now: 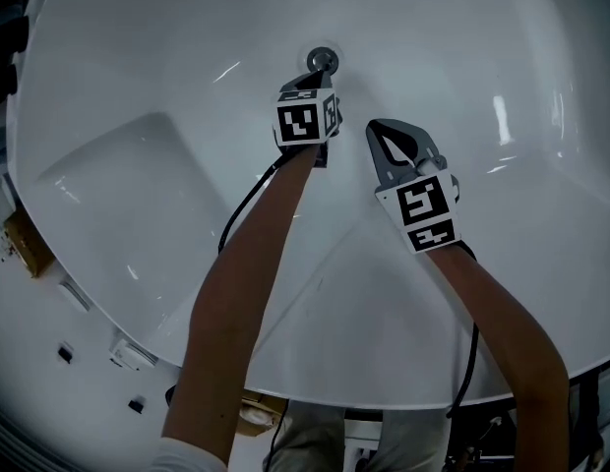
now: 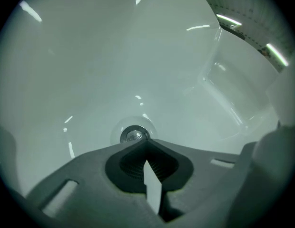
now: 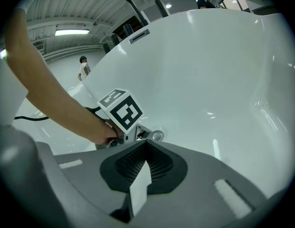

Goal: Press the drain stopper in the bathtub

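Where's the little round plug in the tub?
The drain stopper sits in the white bathtub floor, top middle of the head view, just beyond the tip of the left gripper.

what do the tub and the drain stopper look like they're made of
The bathtub looks like glossy white acrylic or enamel, and the look leaves open which. The sign is its smooth surface with sharp streaks of reflected light. The drain stopper looks like polished, chrome-like metal: it is silvery with bright mirror-like glints.
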A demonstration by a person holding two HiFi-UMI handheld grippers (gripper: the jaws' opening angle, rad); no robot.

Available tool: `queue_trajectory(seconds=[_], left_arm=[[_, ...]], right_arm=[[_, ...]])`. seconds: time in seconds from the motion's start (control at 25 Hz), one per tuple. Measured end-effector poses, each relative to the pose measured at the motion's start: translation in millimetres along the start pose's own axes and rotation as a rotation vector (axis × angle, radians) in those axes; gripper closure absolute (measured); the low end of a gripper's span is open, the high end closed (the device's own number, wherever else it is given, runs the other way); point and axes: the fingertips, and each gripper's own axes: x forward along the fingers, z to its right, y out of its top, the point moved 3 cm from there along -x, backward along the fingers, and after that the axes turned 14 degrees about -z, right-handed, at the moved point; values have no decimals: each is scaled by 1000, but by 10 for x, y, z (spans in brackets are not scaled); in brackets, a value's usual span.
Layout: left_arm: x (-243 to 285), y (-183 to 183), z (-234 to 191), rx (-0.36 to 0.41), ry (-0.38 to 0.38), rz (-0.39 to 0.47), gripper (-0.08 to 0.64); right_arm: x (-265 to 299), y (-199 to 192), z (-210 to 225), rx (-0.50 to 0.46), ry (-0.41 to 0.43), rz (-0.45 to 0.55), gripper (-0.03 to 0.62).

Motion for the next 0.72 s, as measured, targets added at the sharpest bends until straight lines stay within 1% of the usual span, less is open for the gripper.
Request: queue_trajectory(seconds=[0.2, 0.4, 0.56, 0.72], left_arm=[[180, 68, -72, 11, 14, -10, 561], [319, 136, -116, 0, 12, -16, 561], [425, 153, -184, -26, 24, -69, 561], [461, 170, -225, -41, 1, -85, 561]], right_arm=[[117, 13, 115, 65, -18, 38, 589], [204, -33, 157, 64, -20, 34, 591], [225, -46, 148, 72, -15, 33, 591], [253, -64, 137, 81, 1, 24, 591]])
